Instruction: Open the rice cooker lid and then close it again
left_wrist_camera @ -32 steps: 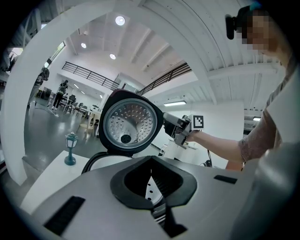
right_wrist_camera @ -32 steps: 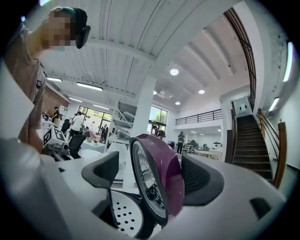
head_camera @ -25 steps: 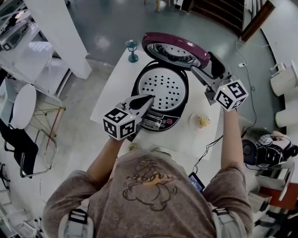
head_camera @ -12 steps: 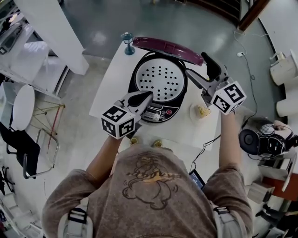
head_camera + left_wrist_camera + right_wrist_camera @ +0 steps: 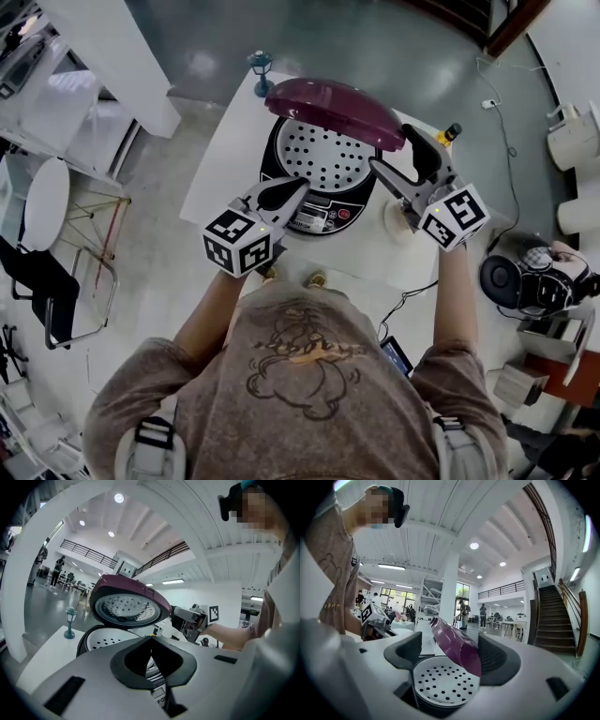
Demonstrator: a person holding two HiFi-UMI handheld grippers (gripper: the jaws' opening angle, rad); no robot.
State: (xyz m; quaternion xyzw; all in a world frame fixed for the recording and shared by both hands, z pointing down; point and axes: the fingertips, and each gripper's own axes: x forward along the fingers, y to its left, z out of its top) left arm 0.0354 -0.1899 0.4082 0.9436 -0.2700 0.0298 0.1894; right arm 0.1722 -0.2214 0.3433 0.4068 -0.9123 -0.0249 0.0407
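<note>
The black rice cooker [image 5: 319,192] stands on the white table [image 5: 225,155], its perforated inner tray [image 5: 323,155] showing. Its maroon lid [image 5: 336,111] is hinged at the far side and hangs half lowered over the pot. My right gripper [image 5: 391,148] is open at the lid's right edge; its jaws have just been closing a little. In the right gripper view the lid [image 5: 457,644] stands between the jaws, against the right-hand pad, clear of the left one. My left gripper [image 5: 286,194] is shut with nothing in it, in front of the control panel [image 5: 319,218]. The lid's underside [image 5: 124,609] faces it.
A small green lantern figure [image 5: 261,67] stands on the table's far left corner. A yellow-capped bottle [image 5: 448,133] is at the right, and a white plate [image 5: 394,223] sits under my right gripper. A cable [image 5: 412,295] hangs off the near edge. Chairs [image 5: 52,281] stand left.
The lid has swung down from nearly upright to half lowered over the pot. My right gripper has come down and toward me with it. The left gripper has stayed put.
</note>
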